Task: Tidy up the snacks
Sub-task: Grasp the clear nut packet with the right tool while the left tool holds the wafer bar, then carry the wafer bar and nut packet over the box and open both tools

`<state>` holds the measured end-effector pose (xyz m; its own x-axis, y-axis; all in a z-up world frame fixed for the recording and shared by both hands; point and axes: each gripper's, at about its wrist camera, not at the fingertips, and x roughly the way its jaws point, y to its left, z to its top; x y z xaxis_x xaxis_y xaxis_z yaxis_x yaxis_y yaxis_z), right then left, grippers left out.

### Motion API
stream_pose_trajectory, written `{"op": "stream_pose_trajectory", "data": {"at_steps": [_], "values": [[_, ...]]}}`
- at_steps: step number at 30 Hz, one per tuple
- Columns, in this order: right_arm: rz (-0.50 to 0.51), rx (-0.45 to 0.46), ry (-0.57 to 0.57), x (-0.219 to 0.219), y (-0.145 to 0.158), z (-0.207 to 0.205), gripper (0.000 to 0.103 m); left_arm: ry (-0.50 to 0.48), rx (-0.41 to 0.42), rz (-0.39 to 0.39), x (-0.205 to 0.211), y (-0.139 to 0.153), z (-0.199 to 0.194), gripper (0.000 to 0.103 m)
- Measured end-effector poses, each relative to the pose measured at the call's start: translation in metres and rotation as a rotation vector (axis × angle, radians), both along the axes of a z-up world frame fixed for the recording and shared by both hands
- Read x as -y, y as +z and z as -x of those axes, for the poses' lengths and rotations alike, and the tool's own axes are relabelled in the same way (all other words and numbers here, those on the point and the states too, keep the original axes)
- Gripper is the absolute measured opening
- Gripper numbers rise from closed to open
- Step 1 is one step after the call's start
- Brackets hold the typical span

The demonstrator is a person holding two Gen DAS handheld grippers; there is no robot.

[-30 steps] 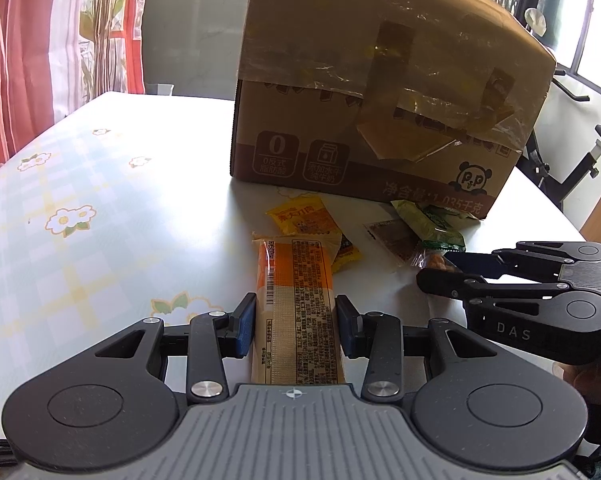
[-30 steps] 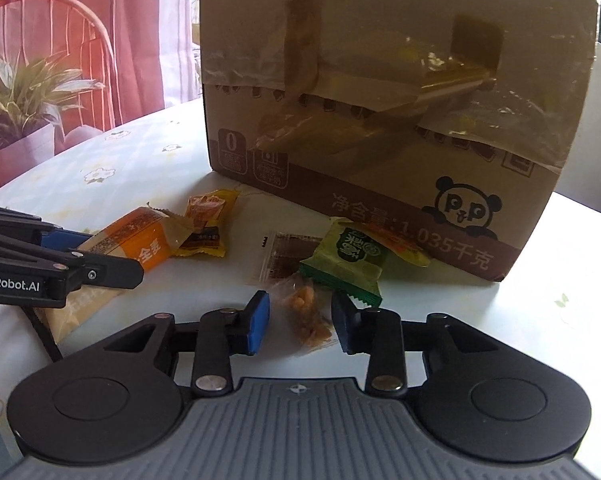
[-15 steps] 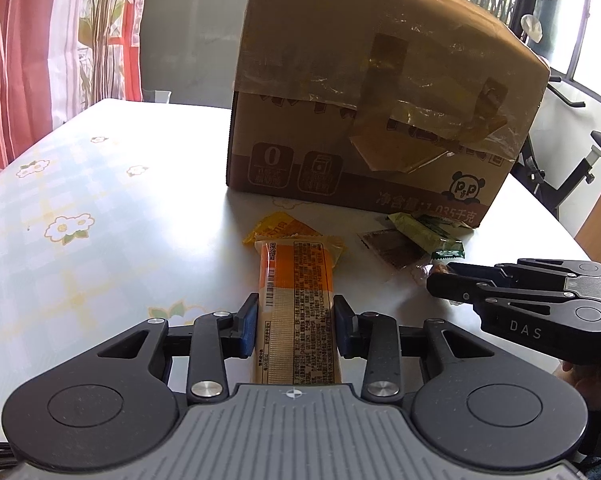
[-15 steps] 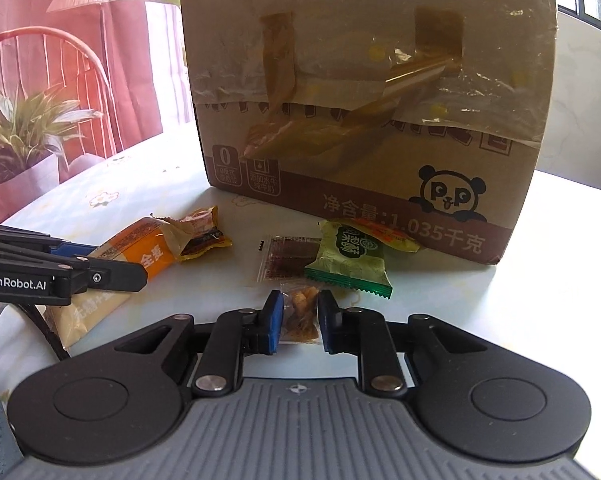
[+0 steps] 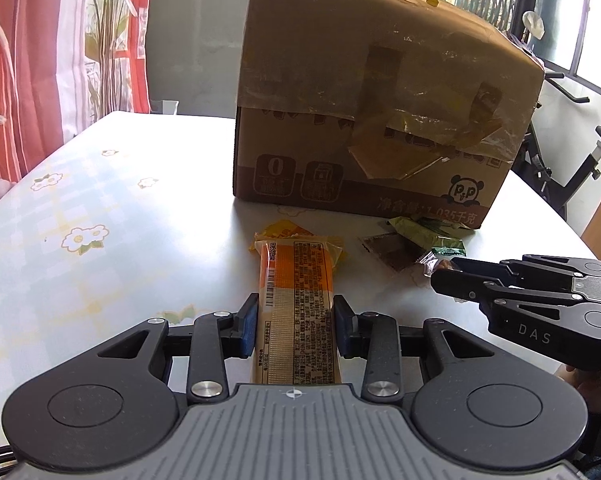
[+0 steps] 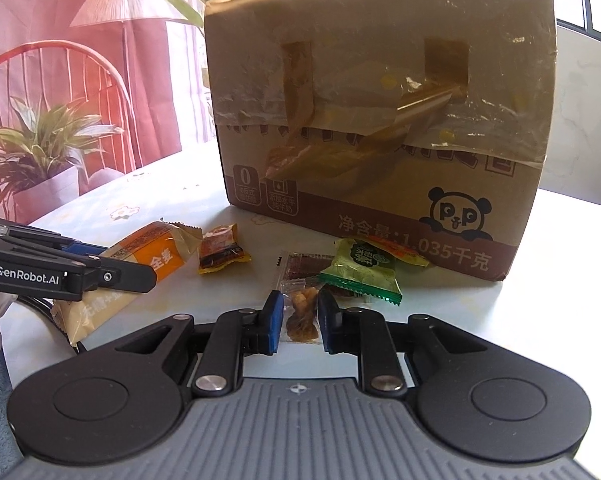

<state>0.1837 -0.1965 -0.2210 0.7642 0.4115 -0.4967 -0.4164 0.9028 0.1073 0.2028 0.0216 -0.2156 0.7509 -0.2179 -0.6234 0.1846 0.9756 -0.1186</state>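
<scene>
Left gripper (image 5: 294, 322) fingers pinch the long orange snack bar (image 5: 296, 300) near-centre on the counter (image 5: 120, 240): light, crinkly, slippery wrap. Right gripper (image 6: 298, 316) fingers have just closed, pinching a small clear nut packet (image 6: 300, 312); soft, take mid-body.

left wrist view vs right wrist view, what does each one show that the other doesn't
Only the left wrist view: an exercise bike behind the table.

Only the right wrist view: a lamp, red chair and potted plant.

Both: the cardboard box, the left gripper shut on the orange snack bar, and the right gripper shut on the small clear packet.
</scene>
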Motion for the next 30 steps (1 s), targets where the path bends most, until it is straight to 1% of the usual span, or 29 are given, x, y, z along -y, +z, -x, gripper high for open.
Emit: {"op": "stream_pose_trajectory", "data": {"at_steps": [9, 12, 15, 22, 26, 28, 30], "values": [[-0.041, 0.046, -0.004, 0.005, 0.003, 0.009, 0.021, 0.006, 0.01, -0.029, 0.004, 0.004, 0.005, 0.039], [-0.047, 0.07, -0.011, 0.005, 0.005, 0.013, 0.021, 0.012, 0.037, -0.034, 0.003, 0.01, 0.007, 0.039], [-0.056, 0.086, -0.013, 0.007, 0.006, 0.016, 0.021, 0.026, 0.059, -0.022, -0.002, 0.016, 0.008, 0.039], [-0.073, 0.101, -0.033, 0.012, 0.007, 0.018, 0.021, 0.051, 0.093, -0.021, -0.008, 0.03, 0.009, 0.039], [-0.089, 0.098, -0.063, 0.017, 0.009, 0.018, 0.021, 0.041, 0.126, -0.01, -0.008, 0.047, 0.005, 0.039], [-0.077, 0.072, -0.091, 0.019, 0.014, 0.017, 0.021, 0.017, 0.147, -0.004, -0.007, 0.063, 0.003, 0.039], [-0.119, 0.088, -0.092, 0.024, 0.027, 0.016, 0.021, -0.011, 0.199, 0.014, -0.007, 0.088, -0.001, 0.039]]}}
